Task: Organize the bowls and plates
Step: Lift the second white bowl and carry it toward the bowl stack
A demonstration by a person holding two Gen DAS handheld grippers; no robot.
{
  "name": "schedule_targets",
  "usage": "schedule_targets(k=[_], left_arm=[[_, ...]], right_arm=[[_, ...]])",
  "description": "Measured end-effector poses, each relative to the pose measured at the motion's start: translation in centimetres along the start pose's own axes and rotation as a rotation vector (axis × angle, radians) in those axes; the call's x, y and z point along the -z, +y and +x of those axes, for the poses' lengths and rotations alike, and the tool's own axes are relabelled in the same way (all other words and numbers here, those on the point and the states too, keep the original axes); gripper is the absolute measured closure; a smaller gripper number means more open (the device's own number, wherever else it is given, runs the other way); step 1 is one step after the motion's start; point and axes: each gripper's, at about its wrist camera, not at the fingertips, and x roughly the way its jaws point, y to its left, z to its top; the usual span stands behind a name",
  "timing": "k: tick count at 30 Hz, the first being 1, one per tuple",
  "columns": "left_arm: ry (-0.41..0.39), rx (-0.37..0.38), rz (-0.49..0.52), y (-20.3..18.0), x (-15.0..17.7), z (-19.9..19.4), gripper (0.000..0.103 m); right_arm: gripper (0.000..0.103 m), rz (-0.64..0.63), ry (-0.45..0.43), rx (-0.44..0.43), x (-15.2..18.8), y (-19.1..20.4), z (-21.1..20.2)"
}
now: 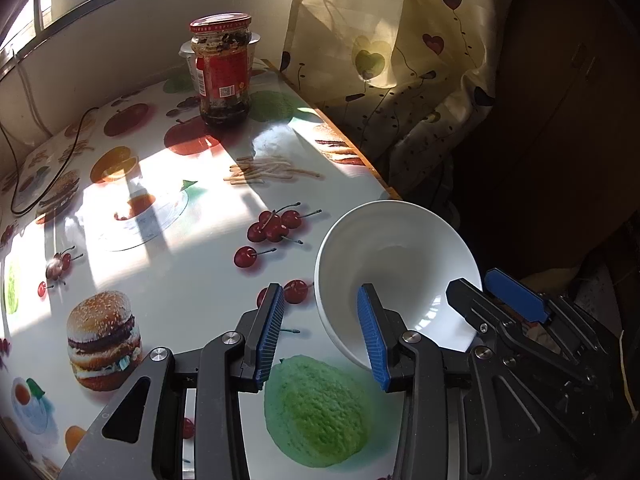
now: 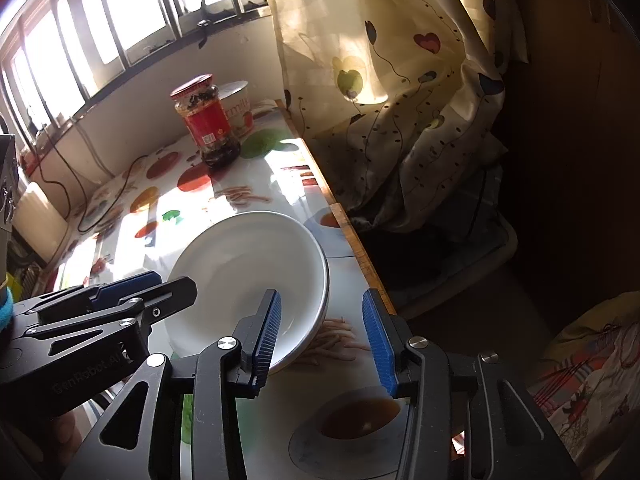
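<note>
A white bowl point(image 1: 404, 264) point(image 2: 240, 272) rests on the printed tablecloth near the table's right edge. My left gripper point(image 1: 323, 334) point(image 2: 172, 280) straddles its left rim: one blue pad point(image 1: 372, 336) is inside the bowl, the other point(image 1: 272, 332) outside over the cloth. My right gripper point(image 2: 323, 340) point(image 1: 490, 292) straddles the opposite rim, with one pad point(image 2: 268, 336) inside and one point(image 2: 378, 344) outside. Both stand open, with a clear gap between the pads and the thin rim. The bowl is empty.
A glass jar with a red label point(image 1: 224, 68) point(image 2: 208, 120) stands at the back of the table, a white cup point(image 2: 242, 106) behind it. A black cable point(image 1: 44, 184) lies at the left. The wooden table edge point(image 2: 360, 248) borders a patterned curtain point(image 1: 400, 80).
</note>
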Motion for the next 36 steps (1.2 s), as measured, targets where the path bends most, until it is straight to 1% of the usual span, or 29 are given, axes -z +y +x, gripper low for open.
schedule_targets(k=[4, 6, 7, 8, 12, 14, 17, 19, 23, 26, 36], left_arm=[[0.007, -0.004, 0.003, -0.14, 0.01, 0.37, 0.063], [0.014, 0.002, 0.001, -0.19, 0.07, 0.58, 0.065], [0.014, -0.001, 0.0, -0.19, 0.07, 0.62, 0.07], [0.013, -0.002, -0.002, -0.2, 0.07, 0.63, 0.073], [0.011, -0.015, -0.005, -0.12, -0.02, 0.77, 0.074], [0.013, -0.007, -0.013, -0.01, -0.04, 0.79, 0.083], [0.013, -0.011, -0.016, 0.06, -0.09, 0.85, 0.084], [0.012, -0.015, -0.018, 0.1, -0.06, 0.9, 0.087], [0.012, -0.014, -0.026, 0.17, -0.06, 0.97, 0.088], [0.009, -0.01, -0.027, 0.05, -0.09, 0.96, 0.093], [0.009, -0.006, -0.031, 0.13, -0.1, 0.91, 0.095]], right_arm=[[0.069, -0.001, 0.002, 0.002, 0.0, -0.05, 0.08], [0.074, 0.0, 0.007, 0.001, 0.01, -0.15, 0.27], [0.075, 0.0, 0.007, 0.001, 0.03, -0.22, 0.33], [0.077, 0.001, 0.007, 0.001, 0.01, -0.25, 0.39], [0.082, 0.0, 0.009, -0.011, 0.0, -0.14, 0.55], [0.085, -0.004, 0.01, -0.014, -0.01, -0.04, 0.65], [0.088, -0.008, 0.009, -0.018, -0.01, 0.2, 0.69], [0.089, -0.009, 0.007, -0.016, -0.02, 0.23, 0.72], [0.089, -0.002, 0.009, -0.024, -0.06, 0.28, 0.64], [0.089, 0.0, 0.007, -0.021, -0.08, 0.29, 0.61], [0.089, -0.001, 0.004, -0.021, -0.05, 0.24, 0.63]])
